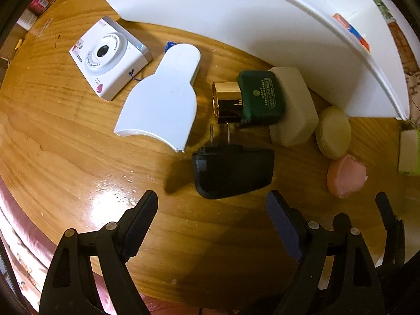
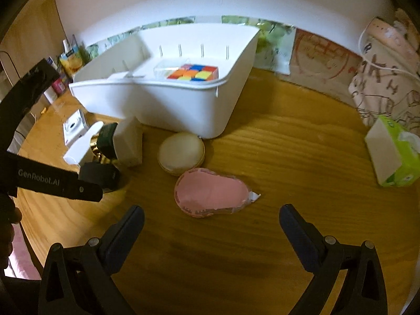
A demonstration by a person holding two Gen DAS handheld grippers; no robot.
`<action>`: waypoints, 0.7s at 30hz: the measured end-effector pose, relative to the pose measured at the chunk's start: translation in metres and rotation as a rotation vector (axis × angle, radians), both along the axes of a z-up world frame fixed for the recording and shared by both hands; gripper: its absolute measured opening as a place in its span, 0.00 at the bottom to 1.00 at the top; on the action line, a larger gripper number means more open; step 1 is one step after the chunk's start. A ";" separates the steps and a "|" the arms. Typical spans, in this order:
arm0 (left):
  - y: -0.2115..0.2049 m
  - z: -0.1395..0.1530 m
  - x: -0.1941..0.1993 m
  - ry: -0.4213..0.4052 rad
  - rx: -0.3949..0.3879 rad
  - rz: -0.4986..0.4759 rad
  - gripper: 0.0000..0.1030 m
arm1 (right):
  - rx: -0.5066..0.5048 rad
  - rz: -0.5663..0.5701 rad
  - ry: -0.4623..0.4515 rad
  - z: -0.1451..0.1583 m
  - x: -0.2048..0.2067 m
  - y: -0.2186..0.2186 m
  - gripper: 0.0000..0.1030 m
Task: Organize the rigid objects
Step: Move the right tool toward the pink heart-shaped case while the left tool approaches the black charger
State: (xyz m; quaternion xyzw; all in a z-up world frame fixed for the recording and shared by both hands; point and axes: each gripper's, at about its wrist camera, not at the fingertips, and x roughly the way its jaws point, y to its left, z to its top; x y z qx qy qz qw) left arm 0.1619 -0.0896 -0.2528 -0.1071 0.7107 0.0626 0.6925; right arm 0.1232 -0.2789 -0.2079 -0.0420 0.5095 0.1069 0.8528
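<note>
Charger [image 1: 232,173] lies just ahead of left tongs [image 1: 214,225].

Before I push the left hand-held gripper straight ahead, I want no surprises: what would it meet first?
Most likely the black plug adapter, lying on the wooden table just ahead of the open left hand-held gripper, roughly centred between its fingers. Depth is hard to judge through the fisheye.

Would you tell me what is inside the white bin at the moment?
In the white bin I can see a colourful puzzle cube and a clear plastic box beside it. The bin's near wall hides most of the floor, so other contents cannot be ruled out.
</note>
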 end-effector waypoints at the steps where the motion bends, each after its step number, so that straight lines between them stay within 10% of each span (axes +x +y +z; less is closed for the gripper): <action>1: 0.000 -0.002 0.001 0.008 0.003 0.008 0.84 | 0.002 0.001 0.010 -0.002 0.002 0.000 1.00; 21: -0.004 -0.021 0.026 0.057 0.011 0.094 0.83 | 0.020 0.037 0.103 -0.025 0.031 -0.001 0.92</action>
